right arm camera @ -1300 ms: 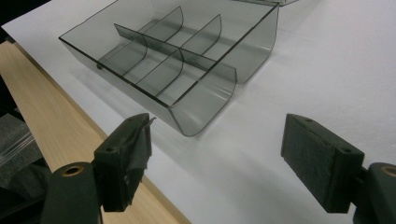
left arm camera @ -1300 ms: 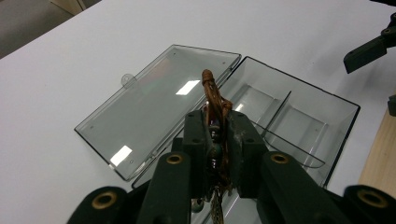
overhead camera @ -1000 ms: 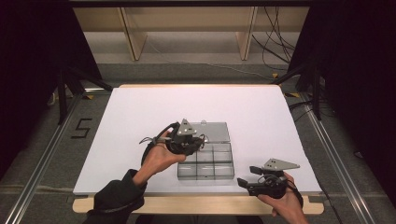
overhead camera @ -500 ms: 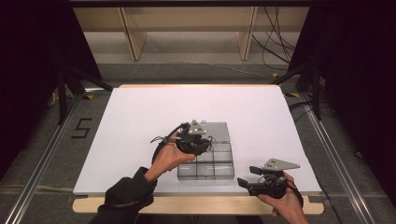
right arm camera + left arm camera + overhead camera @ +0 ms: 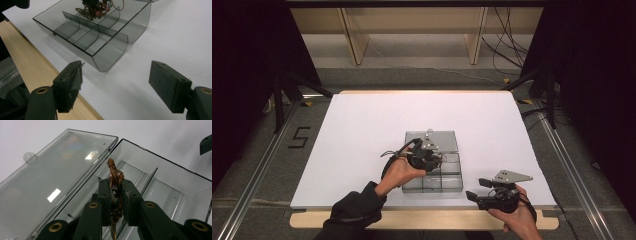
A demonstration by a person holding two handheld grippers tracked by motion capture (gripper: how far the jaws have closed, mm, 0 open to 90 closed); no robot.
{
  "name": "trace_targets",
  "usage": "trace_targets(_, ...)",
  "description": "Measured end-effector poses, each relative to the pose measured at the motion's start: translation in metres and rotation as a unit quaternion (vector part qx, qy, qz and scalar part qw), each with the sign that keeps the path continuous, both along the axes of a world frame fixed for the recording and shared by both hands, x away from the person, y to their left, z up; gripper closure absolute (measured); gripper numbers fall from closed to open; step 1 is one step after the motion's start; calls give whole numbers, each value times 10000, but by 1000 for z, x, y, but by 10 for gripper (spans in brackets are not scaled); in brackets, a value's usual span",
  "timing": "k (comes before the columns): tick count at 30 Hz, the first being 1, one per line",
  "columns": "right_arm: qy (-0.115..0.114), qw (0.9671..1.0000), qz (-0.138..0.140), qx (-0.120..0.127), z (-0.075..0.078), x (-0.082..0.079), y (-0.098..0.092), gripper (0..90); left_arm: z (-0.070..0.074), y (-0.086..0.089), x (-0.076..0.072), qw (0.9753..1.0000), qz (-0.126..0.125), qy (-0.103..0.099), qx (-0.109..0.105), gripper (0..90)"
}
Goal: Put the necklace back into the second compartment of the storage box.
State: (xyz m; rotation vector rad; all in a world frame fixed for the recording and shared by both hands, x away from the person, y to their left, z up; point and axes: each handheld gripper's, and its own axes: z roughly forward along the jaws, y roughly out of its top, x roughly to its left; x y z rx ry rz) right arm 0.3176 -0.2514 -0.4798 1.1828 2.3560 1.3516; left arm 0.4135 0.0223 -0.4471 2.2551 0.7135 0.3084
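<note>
One clear box point(image 5: 447, 182), one beaded necklace point(image 5: 96, 8)

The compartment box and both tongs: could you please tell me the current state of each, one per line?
Compartment box: open, resting on the white table.
Lid: swung fully back, lying flat beside the box.
Left tongs: shut on a beaded cord bundle, held over the compartments.
Right tongs: open, holding nothing, beside the box near the table's front edge.
</note>
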Motion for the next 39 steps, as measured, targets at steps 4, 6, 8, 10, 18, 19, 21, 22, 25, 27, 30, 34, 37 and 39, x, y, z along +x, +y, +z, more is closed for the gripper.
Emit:
trace_targets(4,5,10000,10,-10,0,0,0,281,-3,1,1,10000,44,61,-7,778)
trace_targets(6,6,10000,2,-5,0,0,0,281,-3,2,0,9999,60,107,22,777)
trace_targets(8,82,10000,-12,-36,1,-1,0,284,-4,3,0,9999,45,116,51,775)
trace_targets(10,8,10000,2,-33,0,0,0,284,-5,4,1,9999,46,139,42,772)
trace_targets(18,64,10000,2,-29,1,-1,0,285,-8,8,-1,9997,62,192,105,732)
trace_targets(19,81,10000,-2,-25,1,-1,0,285,-8,9,-1,9997,98,233,76,724)
trace_targets(21,19,10000,-8,-41,1,0,0,285,-8,10,-1,9995,182,233,80,686)
trace_targets(22,14,10000,-3,-38,1,0,0,285,-8,11,-1,9996,146,242,72,676)
trace_targets(25,17,10000,-6,-38,1,0,-1,284,-8,12,-1,9996,166,204,79,645)
trace_targets(27,92,9999,28,79,0,0,0,284,-8,13,-2,9995,214,238,36,599)
trace_targets(30,15,10000,40,15,1,0,-1,285,-5,15,-3,9995,274,140,-46,569)
trace_targets(34,210,9997,-134,82,4,-3,-1,284,4,22,-7,9993,299,59,-224,541)
trace_targets(37,-13,9999,-57,121,4,0,-4,284,10,29,-12,9991,334,-20,-278,541)
trace_targets(39,16,9999,-94,135,5,0,-5,284,13,35,-15,9990,329,-57,-296,540)
